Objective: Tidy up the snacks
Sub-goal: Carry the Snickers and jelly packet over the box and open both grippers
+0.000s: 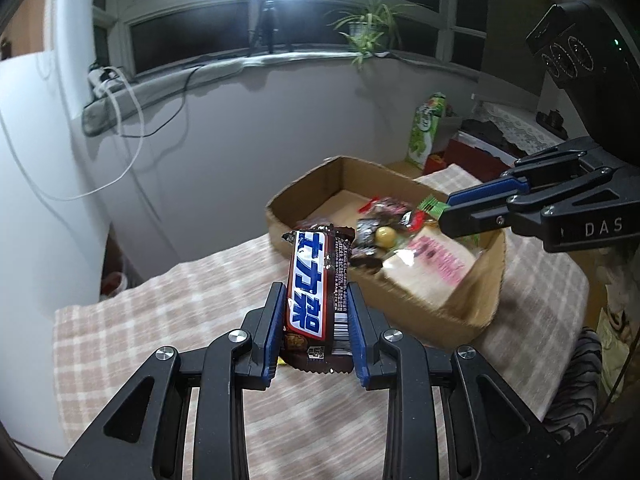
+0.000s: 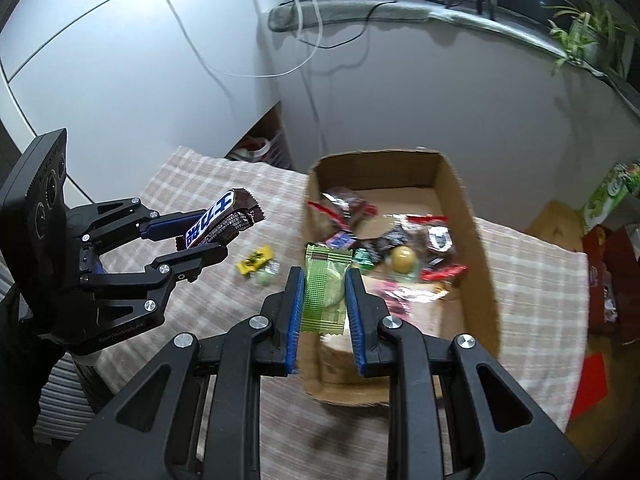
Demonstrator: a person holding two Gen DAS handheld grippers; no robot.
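Observation:
My left gripper (image 1: 314, 292) is shut on a brown chocolate bar (image 1: 316, 280) with a blue and white label, held above the checked tablecloth left of the cardboard box (image 1: 476, 292). It also shows in the right wrist view (image 2: 218, 226). My right gripper (image 2: 322, 276) is shut on a green wafer packet (image 2: 322, 292), held over the box's near left wall (image 2: 316, 364). The box holds several wrapped snacks (image 2: 400, 248). The right gripper appears in the left wrist view (image 1: 448, 212) over the box.
A yellow candy (image 2: 254, 261) and a pale green candy (image 2: 266, 278) lie on the tablecloth (image 2: 224, 312) left of the box. A green carton (image 1: 424, 128) and red boxes (image 2: 608, 264) stand beyond the table's right. A white wall lies behind.

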